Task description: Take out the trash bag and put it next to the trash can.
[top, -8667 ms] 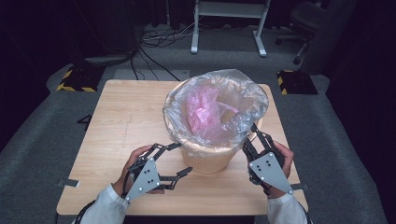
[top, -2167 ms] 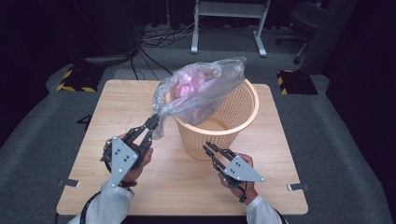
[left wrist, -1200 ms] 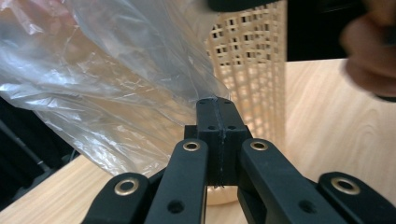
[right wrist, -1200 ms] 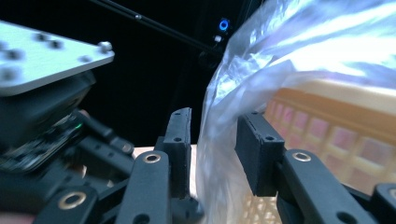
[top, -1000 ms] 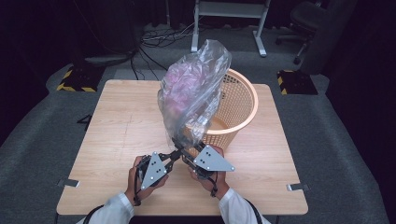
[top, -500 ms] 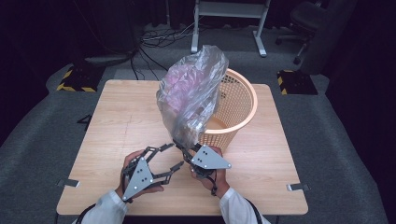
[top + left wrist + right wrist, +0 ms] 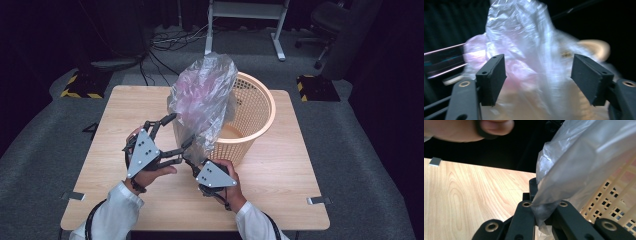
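A clear plastic bag (image 7: 202,97) with pink stuff inside stands up out of the peach mesh basket (image 7: 250,112) and leans over its near left rim. My right gripper (image 7: 192,162) is shut on the bag's twisted lower end (image 7: 544,207), close against the basket wall (image 7: 614,197). My left gripper (image 7: 175,134) is raised at the bag's left side. Its jaws have just been opening and stand wide. In the left gripper view the bag (image 7: 524,50) fills the gap beyond the left gripper (image 7: 539,75), and neither pad presses on it.
The basket sits on a light wooden table (image 7: 115,130), right of centre, with bare wood to its left and in front. A hand (image 7: 474,127) shows at the top of the right gripper view. Cables and a stand lie on the dark floor beyond.
The left gripper let go of the bag's lower end, opened wide and rose to the bag's left side. The right gripper stayed shut on the bag's end.
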{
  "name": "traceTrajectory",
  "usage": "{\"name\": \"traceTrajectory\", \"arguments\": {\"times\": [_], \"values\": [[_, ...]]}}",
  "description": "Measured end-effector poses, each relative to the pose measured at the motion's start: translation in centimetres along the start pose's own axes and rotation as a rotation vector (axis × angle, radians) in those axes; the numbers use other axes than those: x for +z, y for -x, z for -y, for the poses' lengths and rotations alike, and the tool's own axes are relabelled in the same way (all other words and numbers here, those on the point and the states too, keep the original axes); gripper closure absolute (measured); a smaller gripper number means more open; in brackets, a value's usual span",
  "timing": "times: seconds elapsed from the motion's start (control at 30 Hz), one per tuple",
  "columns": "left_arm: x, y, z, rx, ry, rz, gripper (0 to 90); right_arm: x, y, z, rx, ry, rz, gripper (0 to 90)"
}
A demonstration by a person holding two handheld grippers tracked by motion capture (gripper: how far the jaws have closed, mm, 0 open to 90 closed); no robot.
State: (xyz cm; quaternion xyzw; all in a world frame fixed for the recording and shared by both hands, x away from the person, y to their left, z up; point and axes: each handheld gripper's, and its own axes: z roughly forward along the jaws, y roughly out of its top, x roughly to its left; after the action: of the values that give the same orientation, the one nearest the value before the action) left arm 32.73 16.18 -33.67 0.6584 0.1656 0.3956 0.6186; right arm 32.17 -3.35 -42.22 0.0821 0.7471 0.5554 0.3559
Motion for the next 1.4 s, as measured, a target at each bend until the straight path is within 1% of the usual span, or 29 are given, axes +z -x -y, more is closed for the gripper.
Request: {"name": "traceTrajectory", "arguments": {"times": [0.1,0.13,0.17,0.2,0.3,0.37,0.4,0.43,0.5,0.57,0.6,0.63,0.67,0.73,0.8,0.87,0.9,0.97,1.0,1.07,1.13,1.17,1.2,1.23,1.27,1.3,1.33,1.37,1.4], "values": [[0.6,-1.1,0.9,-0.033,-0.027,-0.035,28.8,-0.1,-0.3,0.3,-0.037,-0.010,-0.001,90.0],[0.6,-1.7,1.3,-0.069,-0.020,-0.022,27.7,-0.1,-0.4,0.4,-0.046,-0.013,0.001,90.0],[0.7,-2.2,1.6,-0.106,-0.024,-0.027,26.8,-0.1,-0.6,0.4,-0.058,-0.014,-0.002,90.0],[0.8,-2.6,1.9,-0.126,-0.032,-0.035,26.2,-0.1,-0.7,0.5,-0.071,-0.013,-0.001,90.0],[0.9,-3.7,2.8,-0.203,-0.045,0.014,25.1,-0.1,-1.0,0.6,-0.119,-0.028,-0.003,90.0],[1.0,-4.0,3.4,-0.244,-0.056,0.066,27.5,-0.1,-1.3,0.7,-0.150,-0.030,-0.011,90.0],[1.0,-4.1,3.6,-0.268,-0.055,0.107,31.6,-0.1,-1.5,0.7,-0.159,-0.026,-0.021,90.0],[1.0,-4.2,3.7,-0.271,-0.064,0.119,37.5,-0.1,-1.5,0.8,-0.166,-0.026,-0.030,90.0],[1.0,-4.2,4.0,-0.269,-0.075,0.154,42.5,0.0,-1.7,0.8,-0.191,-0.028,-0.042,90.0],[1.0,-4.0,4.1,-0.248,-0.087,0.171,53.7,0.0,-1.9,0.8,-0.202,-0.026,-0.057,90.0],[0.9,-3.9,4.2,-0.242,-0.083,0.191,59.8,0.0,-1.9,0.8,-0.203,-0.026,-0.064,90.0],[0.8,-3.9,4.2,-0.248,-0.077,0.207,59.9,0.0,-1.9,0.8,-0.205,-0.030,-0.073,90.0],[0.8,-3.9,4.3,-0.271,-0.064,0.234,55.5,0.0,-2.0,0.8,-0.205,-0.031,-0.074,90.0],[0.8,-4.0,4.5,-0.306,-0.045,0.293,37.0,0.0,-1.9,0.9,-0.199,-0.038,-0.072,90.0],[0.5,-3.8,4.7,-0.316,-0.027,0.326,31.5,-0.1,-1.7,1.1,-0.174,-0.035,-0.079,90.0],[0.3,-3.5,4.6,-0.305,-0.020,0.349,27.3,0.0,-1.5,1.2,-0.167,-0.046,-0.074,90.0],[0.3,-3.3,4.4,-0.294,-0.028,0.336,25.6,0.0,-1.5,1.2,-0.167,-0.047,-0.070,90.0],[0.4,-3.0,4.1,-0.278,-0.042,0.341,23.0,0.1,-1.6,1.2,-0.175,-0.053,-0.070,90.0],[0.5,-2.8,3.9,-0.264,-0.054,0.326,22.6,0.2,-1.8,1.2,-0.184,-0.058,-0.072,90.0],[0.7,-2.1,3.5,-0.223,-0.089,0.330,23.4,0.3,-2.1,1.1,-0.209,-0.065,-0.071,90.0],[0.9,-1.2,3.0,-0.161,-0.119,0.285,28.5,0.4,-2.4,1.0,-0.228,-0.069,-0.077,90.0],[0.8,-1.0,2.8,-0.143,-0.125,0.277,32.9,0.5,-2.6,1.0,-0.241,-0.071,-0.079,90.0],[0.8,-1.0,2.8,-0.143,-0.125,0.277,41.9,0.5,-2.6,1.0,-0.241,-0.071,-0.079,90.0],[0.9,-0.8,2.5,-0.111,-0.151,0.231,41.9,0.5,-2.7,1.0,-0.248,-0.070,-0.082,90.0],[0.9,-0.8,2.5,-0.107,-0.152,0.221,47.2,0.5,-2.9,0.9,-0.254,-0.064,-0.083,90.0],[0.8,-0.8,2.6,-0.099,-0.147,0.200,61.0,0.5,-3.0,0.9,-0.264,-0.063,-0.085,90.0],[0.8,-0.9,2.7,-0.095,-0.147,0.194,61.0,0.5,-3.0,0.9,-0.264,-0.063,-0.085,90.0],[0.7,-1.1,2.7,-0.096,-0.138,0.191,68.4,0.4,-3.1,1.0,-0.264,-0.062,-0.085,90.0],[0.6,-1.1,2.7,-0.084,-0.136,0.172,75.2,0.4,-3.0,1.0,-0.258,-0.060,-0.082,90.0]]}}
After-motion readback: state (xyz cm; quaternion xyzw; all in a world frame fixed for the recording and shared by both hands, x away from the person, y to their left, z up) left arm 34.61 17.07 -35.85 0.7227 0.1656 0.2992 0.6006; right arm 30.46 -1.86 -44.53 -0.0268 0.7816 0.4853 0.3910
